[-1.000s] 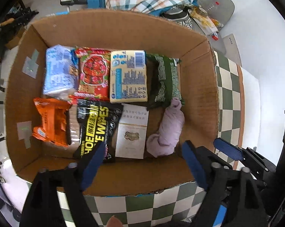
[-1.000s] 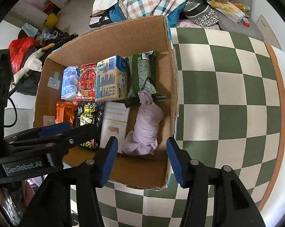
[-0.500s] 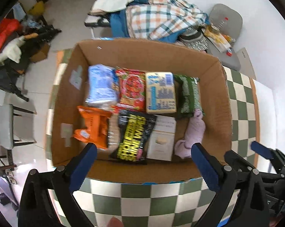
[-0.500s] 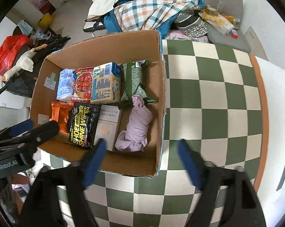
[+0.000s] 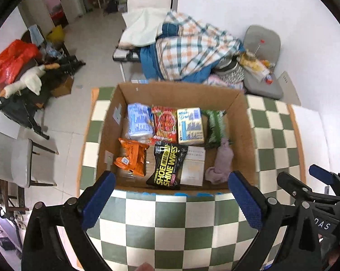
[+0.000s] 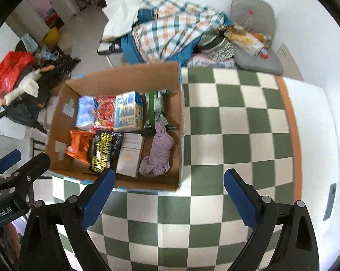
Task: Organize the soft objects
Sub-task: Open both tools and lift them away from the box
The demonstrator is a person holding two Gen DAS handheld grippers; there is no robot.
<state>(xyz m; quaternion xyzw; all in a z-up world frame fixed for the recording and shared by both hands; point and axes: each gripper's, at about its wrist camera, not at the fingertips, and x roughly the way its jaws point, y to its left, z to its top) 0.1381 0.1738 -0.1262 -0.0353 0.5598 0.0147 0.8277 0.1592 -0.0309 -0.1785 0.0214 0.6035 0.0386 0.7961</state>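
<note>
An open cardboard box (image 5: 249, 122) stands on the checkered table. Inside lie a bundled purple cloth (image 5: 222, 162) (image 6: 158, 153) at the right, a black shoe-wipes pack (image 5: 167, 167), an orange pack (image 5: 131, 158), a white carton (image 5: 192, 167), and blue, red, yellow and green packs along the far side. My left gripper (image 5: 170, 176) hangs open above the box's near edge with nothing between its fingers. My right gripper (image 6: 170, 174) hovers over the near right corner; its jaws are opening and nothing is between them.
The green-and-white checkered table (image 6: 237, 124) stretches to the right of the box. Behind it lie a plaid blanket heap (image 5: 188, 52) and a grey cushion (image 5: 262, 43). A red bag (image 5: 11, 58) and clutter cover the floor at left, near a chair (image 5: 16, 158).
Both grippers have risen and pulled back from the box, so more of the room shows. Both jaws have spread wider, the right one much more. The purple cloth stays in the box.
</note>
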